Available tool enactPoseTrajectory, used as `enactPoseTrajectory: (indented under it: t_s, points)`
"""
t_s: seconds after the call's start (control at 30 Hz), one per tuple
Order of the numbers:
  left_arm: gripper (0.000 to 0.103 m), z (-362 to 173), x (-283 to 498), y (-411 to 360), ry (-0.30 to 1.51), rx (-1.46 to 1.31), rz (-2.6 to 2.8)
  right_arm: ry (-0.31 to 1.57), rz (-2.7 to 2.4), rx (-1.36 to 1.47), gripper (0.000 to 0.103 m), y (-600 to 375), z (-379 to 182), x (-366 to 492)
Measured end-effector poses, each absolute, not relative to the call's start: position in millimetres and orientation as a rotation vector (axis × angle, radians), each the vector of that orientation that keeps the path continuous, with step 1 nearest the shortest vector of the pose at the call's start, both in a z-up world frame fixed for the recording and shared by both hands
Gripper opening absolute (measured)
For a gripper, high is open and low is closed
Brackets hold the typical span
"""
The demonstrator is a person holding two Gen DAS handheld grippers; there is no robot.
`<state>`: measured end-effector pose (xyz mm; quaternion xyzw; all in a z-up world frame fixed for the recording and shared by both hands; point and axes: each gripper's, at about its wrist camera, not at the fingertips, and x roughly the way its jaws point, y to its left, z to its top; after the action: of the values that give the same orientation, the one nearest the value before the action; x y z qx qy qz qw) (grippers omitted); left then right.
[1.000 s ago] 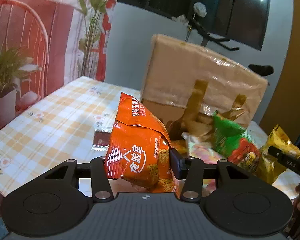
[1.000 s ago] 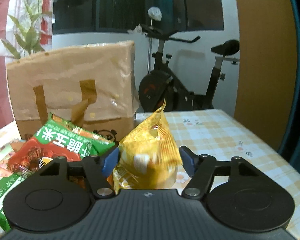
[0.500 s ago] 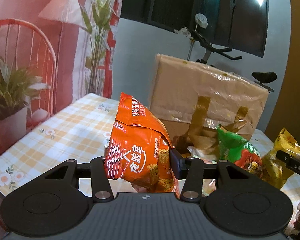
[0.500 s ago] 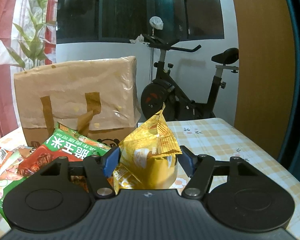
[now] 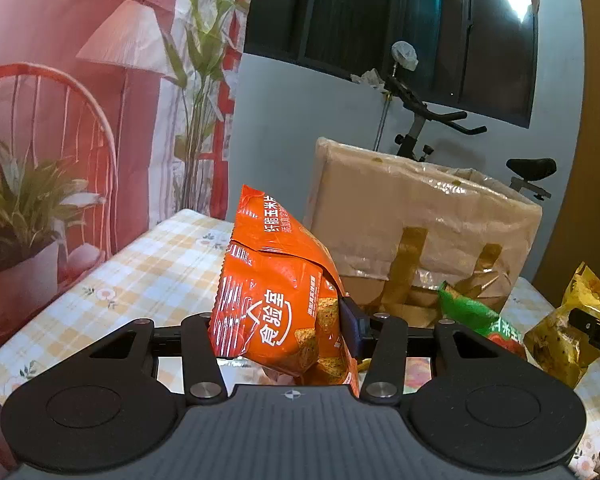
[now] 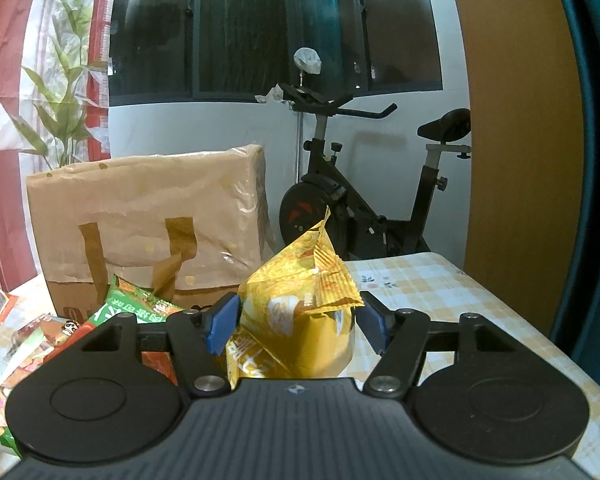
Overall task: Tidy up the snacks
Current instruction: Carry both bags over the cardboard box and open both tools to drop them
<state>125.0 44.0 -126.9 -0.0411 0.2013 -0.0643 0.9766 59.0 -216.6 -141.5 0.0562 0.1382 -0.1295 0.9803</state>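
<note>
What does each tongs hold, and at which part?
Left tongs: orange snack bag, by its lower half. Right tongs: yellow snack bag, across its middle.

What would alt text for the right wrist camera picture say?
The right gripper clamps a yellow snack bag above a checked table. Behind stands a brown paper bag, with a green snack packet before it.

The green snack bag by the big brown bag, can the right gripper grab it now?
Probably not yet. The right gripper is already shut on the yellow snack bag, so its jaws are full. The green snack bag lies just left of it, with nothing covering it.
</note>
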Motion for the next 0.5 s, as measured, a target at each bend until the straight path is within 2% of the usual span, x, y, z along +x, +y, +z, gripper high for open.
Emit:
enactPoseTrajectory:
  t_s: [0.5]
  points:
    - [0.05,-61.2,131.6,36.0,0.275,-0.073,-0.219,0.115,-0.21,0.118,0.066,-224.4,-76.9,51.4]
